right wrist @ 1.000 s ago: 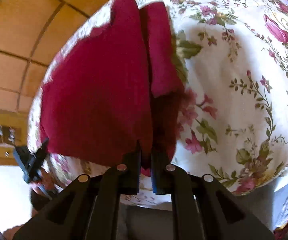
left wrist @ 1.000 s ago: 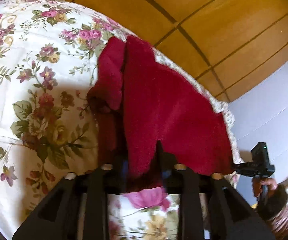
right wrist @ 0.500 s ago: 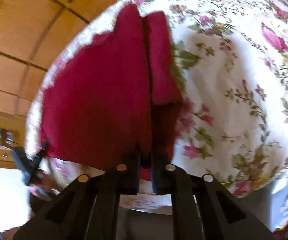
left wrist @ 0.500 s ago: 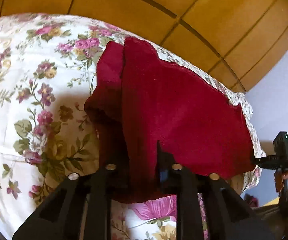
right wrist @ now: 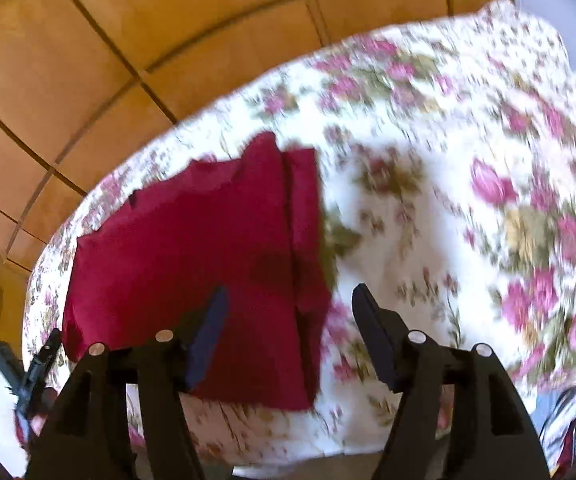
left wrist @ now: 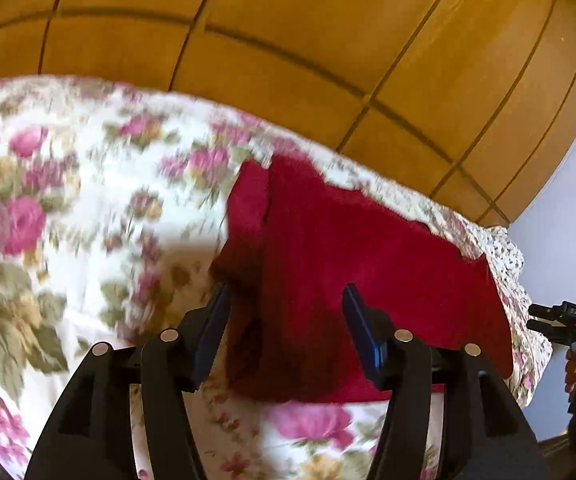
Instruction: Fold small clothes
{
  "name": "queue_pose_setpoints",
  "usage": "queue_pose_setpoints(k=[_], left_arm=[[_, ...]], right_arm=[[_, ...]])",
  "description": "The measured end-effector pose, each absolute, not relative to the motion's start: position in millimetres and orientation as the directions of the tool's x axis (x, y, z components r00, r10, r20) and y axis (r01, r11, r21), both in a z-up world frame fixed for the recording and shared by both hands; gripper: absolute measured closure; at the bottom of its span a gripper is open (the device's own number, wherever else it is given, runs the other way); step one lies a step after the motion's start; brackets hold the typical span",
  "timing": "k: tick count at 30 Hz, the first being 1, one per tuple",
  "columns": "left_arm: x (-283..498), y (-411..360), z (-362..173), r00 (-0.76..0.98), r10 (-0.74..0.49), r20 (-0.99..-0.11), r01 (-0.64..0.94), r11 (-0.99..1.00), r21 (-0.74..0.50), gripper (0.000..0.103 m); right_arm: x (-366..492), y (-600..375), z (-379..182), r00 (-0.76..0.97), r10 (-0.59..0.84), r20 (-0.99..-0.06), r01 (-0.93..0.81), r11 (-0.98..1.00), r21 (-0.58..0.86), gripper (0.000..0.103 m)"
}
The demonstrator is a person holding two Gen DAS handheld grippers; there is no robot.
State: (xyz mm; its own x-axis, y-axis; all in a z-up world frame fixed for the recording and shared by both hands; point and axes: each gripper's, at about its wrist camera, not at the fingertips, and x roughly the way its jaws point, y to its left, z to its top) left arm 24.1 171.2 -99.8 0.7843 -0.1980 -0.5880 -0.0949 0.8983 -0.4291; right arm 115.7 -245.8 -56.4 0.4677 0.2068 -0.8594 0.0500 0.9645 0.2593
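Note:
A dark red garment (left wrist: 368, 272) lies flat on the floral bedspread (left wrist: 67, 208), with one side folded over along a lengthwise crease. It also shows in the right wrist view (right wrist: 191, 248). My left gripper (left wrist: 285, 296) is open, raised just above the garment's near edge, holding nothing. My right gripper (right wrist: 288, 296) is open too, above the near edge by the folded strip. The right gripper appears at the far right of the left wrist view (left wrist: 568, 320), and the left gripper at the lower left of the right wrist view (right wrist: 27, 364).
The bedspread (right wrist: 468, 200) covers the bed. Wooden panelled wall (left wrist: 308, 40) rises behind it. A pale wall (left wrist: 568, 200) is at the right. The bed's edge falls off near the garment's far side (left wrist: 520, 280).
Both grippers have opened and let go of the garment's near edge, then drawn back and up. The garment now rests on the bed. The views are motion-blurred.

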Motion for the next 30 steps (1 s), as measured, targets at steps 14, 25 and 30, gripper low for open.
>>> queue_pose_setpoints(k=[14,25,30], left_arm=[[121.2,70.7,-65.2,0.742,-0.25,-0.622,0.09,0.957,-0.277,0.018],[207.2,86.3,-122.8,0.647,-0.018,-0.762,-0.055,0.996,-0.069,0.015],[205.1,102.7,-139.7,0.653,-0.102,-0.75,-0.044,0.984,-0.171,0.01]], right_arm=[[174.9,-188.0,-90.1,0.434,0.163,-0.886,-0.106,0.986,0.129,0.057],[232.4,-195.0,-126.4,0.387,0.112,-0.915,-0.058,0.994,0.097,0.066],[248.8,-213.7,-134.7,0.386,0.128,-0.914,0.036,0.988,0.153,0.076]])
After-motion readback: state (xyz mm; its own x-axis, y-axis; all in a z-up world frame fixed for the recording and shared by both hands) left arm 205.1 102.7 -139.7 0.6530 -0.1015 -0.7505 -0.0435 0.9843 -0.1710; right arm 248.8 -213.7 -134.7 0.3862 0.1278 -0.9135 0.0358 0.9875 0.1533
